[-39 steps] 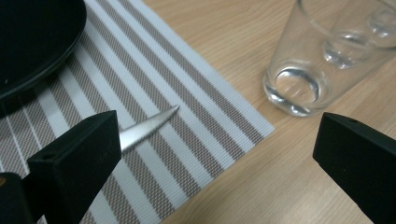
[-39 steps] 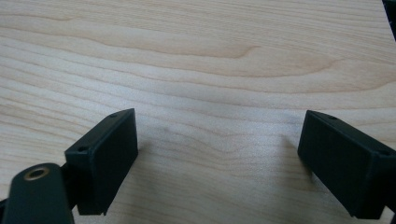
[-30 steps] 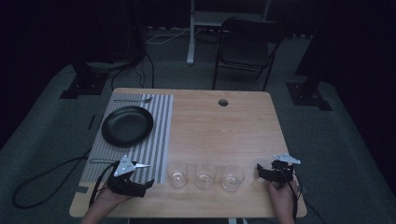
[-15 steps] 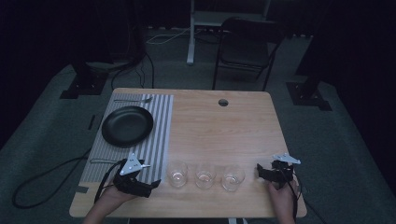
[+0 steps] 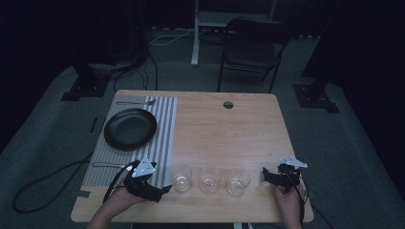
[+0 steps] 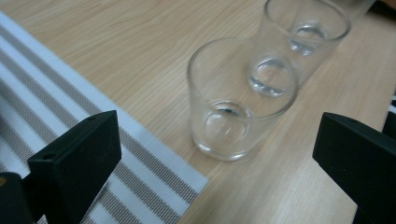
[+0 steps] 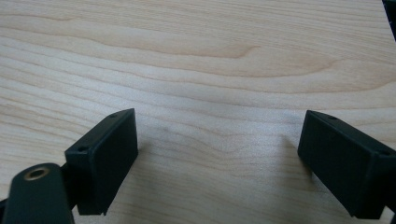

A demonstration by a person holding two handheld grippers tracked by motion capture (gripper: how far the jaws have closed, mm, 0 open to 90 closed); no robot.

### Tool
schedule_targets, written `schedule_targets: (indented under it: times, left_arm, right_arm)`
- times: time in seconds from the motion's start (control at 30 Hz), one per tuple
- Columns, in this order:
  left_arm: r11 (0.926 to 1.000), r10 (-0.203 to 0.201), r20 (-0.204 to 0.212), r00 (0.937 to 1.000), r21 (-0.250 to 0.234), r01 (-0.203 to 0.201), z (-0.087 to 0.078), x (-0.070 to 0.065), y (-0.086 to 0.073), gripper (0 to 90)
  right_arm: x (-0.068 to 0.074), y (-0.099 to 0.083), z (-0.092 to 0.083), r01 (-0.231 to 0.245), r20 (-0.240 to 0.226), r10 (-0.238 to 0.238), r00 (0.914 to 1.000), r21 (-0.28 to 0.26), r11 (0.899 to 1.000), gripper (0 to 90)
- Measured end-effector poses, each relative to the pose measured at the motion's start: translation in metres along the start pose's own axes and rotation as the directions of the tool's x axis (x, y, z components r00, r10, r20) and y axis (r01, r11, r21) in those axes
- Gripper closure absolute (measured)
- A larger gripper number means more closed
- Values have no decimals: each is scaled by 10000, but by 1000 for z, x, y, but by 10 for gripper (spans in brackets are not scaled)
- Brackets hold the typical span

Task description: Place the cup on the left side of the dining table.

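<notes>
Nearest glass [image 6: 242, 100]: a clear, empty tumbler standing upright on the bare wooden tabletop [image 5: 229, 138], directly ahead of the left claw [image 5: 162, 190] and between the lines of its two jaws, not touched by either. Left claw: jaws spread wide, gripping nothing, held low over the corner of the striped placemat [image 6: 60, 112], whose edge lies just short of the glass. A second glass [image 6: 303, 37] stands close behind the first as seen from this claw; in the high view a third glass [image 5: 238, 182] completes the row, nearest the right claw [image 5: 265, 175]. Right claw: jaws likewise wide apart and empty, over plain wood just beyond that third glass. Black plate [image 5: 130, 129] sits on the placemat, well beyond the left claw.
</notes>
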State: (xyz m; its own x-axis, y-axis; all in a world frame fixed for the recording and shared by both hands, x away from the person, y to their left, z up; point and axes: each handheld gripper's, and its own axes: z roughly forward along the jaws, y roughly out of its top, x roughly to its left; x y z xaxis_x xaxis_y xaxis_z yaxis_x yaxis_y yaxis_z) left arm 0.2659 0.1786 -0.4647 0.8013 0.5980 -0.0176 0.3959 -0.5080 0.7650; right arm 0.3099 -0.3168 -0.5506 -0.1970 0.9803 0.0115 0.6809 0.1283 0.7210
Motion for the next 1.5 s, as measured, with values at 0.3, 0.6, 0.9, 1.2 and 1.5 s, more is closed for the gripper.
schedule_targets:
  times: [0.3, 0.6, 0.9, 1.2, 1.5]
  left_arm:
    - [9992, 394, 195, 9990, 31, -394, 8, -5, 13, 16]
    - [9973, 721, 527, 9960, 116, -729, 17, -11, 25, 17]
    - [9964, 840, 744, 9937, 84, -849, 25, -16, 33, 17]
    - [9941, 1064, 840, 9908, 120, -1077, 33, -22, 41, 17]
    - [9923, 1208, 1055, 9871, 162, -1232, 42, -27, 49, 17]
  right_arm:
    - [0, 0, 0, 1, -1, -1, 10000, 0, 10000, 116]
    - [0, 0, 0, -4, -1, 4, 10000, 1, 10000, 117]
    - [0, 0, 0, -4, -2, 4, 10000, 0, 10000, 116]
    - [0, 0, 0, -5, -1, 5, 10000, 0, 10000, 116]
    - [0, 0, 0, -3, -1, 3, 10000, -1, 10000, 117]
